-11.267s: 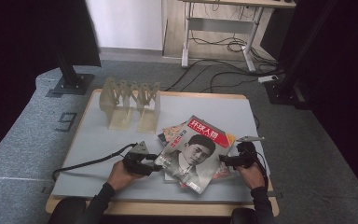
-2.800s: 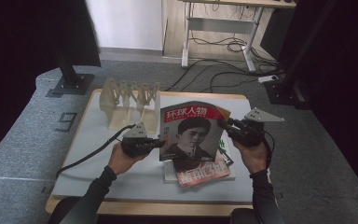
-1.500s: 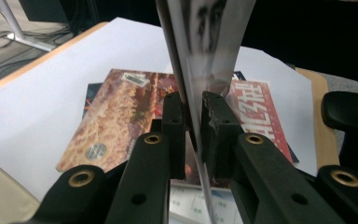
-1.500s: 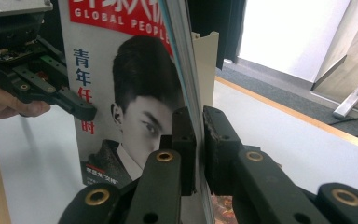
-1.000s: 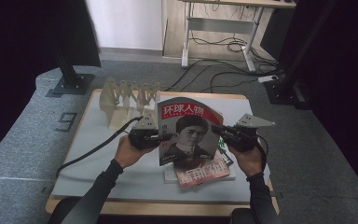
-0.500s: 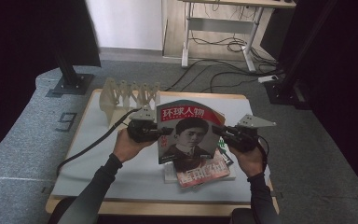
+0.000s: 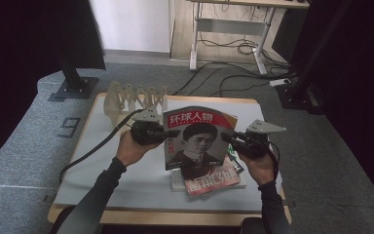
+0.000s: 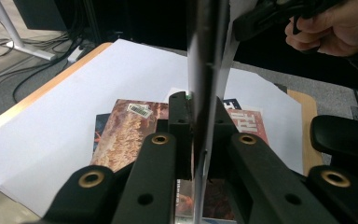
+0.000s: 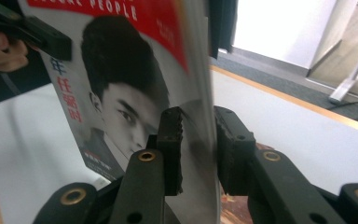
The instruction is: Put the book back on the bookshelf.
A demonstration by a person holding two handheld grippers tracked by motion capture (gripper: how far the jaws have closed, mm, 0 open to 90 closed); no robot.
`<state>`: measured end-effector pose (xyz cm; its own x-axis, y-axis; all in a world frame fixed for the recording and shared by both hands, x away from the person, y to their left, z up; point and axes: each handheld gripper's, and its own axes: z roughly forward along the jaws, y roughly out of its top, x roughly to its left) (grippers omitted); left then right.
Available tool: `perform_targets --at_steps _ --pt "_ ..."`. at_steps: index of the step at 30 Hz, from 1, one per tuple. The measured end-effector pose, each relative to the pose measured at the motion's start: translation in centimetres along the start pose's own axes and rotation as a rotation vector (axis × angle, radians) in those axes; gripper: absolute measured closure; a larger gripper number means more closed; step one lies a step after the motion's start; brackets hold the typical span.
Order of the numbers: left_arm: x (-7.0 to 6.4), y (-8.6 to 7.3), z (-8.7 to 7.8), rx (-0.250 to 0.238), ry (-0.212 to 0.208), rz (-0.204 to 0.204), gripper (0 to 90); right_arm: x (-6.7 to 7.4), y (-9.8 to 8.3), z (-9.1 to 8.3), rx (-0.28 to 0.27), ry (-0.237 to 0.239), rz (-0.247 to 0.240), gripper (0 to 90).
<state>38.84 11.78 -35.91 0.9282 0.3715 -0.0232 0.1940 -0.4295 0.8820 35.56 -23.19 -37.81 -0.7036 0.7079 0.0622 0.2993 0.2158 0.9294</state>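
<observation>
- High view: left gripper (image 7: 164, 133) and right gripper (image 7: 226, 139) raised level above the table (image 7: 126, 170), forearms coming in from below, jaws pointing inward at a magazine (image 7: 198, 136) held upright between them over a pile (image 7: 214, 178) of others; red title band, portrait cover.
- Left gripper view: clamped on the magazine (image 8: 205, 70), seen edge-on, pads pressing both sides.
- Right gripper view: jaws just been opening; magazine (image 9: 121, 93) edge between them, a gap showing beside one pad.
</observation>
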Motion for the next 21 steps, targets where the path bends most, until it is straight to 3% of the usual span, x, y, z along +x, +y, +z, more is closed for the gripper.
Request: perform_targets --at_steps 10,14,21 --pt "-0.1 0.0 0.0 0.007 0.001 -0.007 86.4 -0.3 -1.3 0.2 0.048 -0.076 -0.003 62.9" --pt "0.0 0.1 0.0 0.016 -0.001 -0.008 86.5 -0.4 -2.0 0.0 0.059 -0.104 0.000 54.9" --pt "0.2 0.1 0.0 0.027 0.011 -0.020 86.6 -0.9 -4.4 0.3 0.142 -0.160 0.013 35.2"
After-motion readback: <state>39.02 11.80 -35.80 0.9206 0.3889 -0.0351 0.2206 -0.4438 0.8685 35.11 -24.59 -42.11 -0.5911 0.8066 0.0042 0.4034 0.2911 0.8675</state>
